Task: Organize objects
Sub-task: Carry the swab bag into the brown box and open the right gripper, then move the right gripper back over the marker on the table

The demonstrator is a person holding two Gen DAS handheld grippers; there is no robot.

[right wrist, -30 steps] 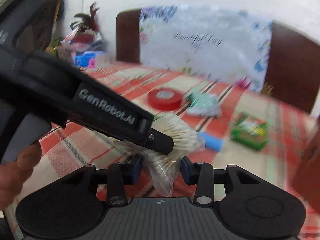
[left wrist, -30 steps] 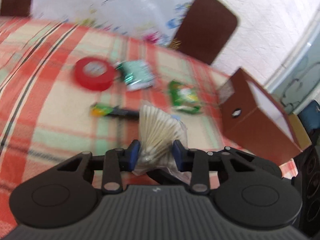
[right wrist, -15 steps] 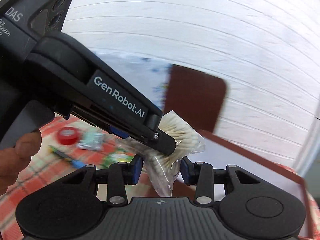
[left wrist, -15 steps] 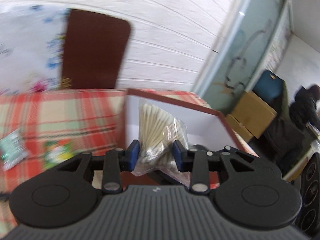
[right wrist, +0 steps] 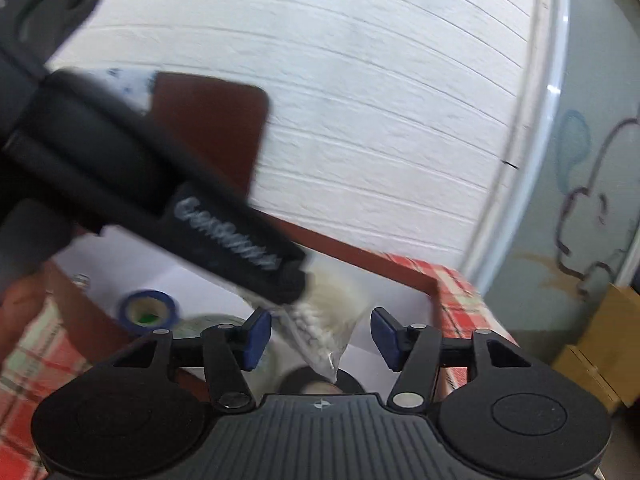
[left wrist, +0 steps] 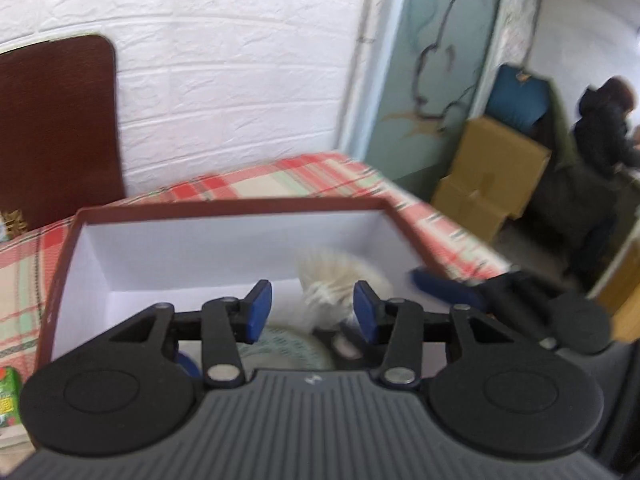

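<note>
A clear bag of cotton swabs (left wrist: 332, 284) is inside the brown box with white walls (left wrist: 224, 240), between my two grippers and free of both. It also shows in the right wrist view (right wrist: 324, 316), blurred. My left gripper (left wrist: 312, 314) is open above the box. My right gripper (right wrist: 320, 338) is open too, over the same box (right wrist: 360, 254). A blue tape roll (right wrist: 147, 307) and a black roll (right wrist: 316, 382) lie in the box.
The box stands on a red plaid tablecloth (left wrist: 304, 176) near the table's right edge. A brown chair back (left wrist: 56, 120) is behind it. A green packet (left wrist: 8, 396) lies left of the box. Cardboard boxes (left wrist: 492, 176) and a seated person (left wrist: 604, 128) are beyond the table.
Both grippers carried the swab bag from the table's middle to over the box, then opened. The bag has dropped free into the box.
</note>
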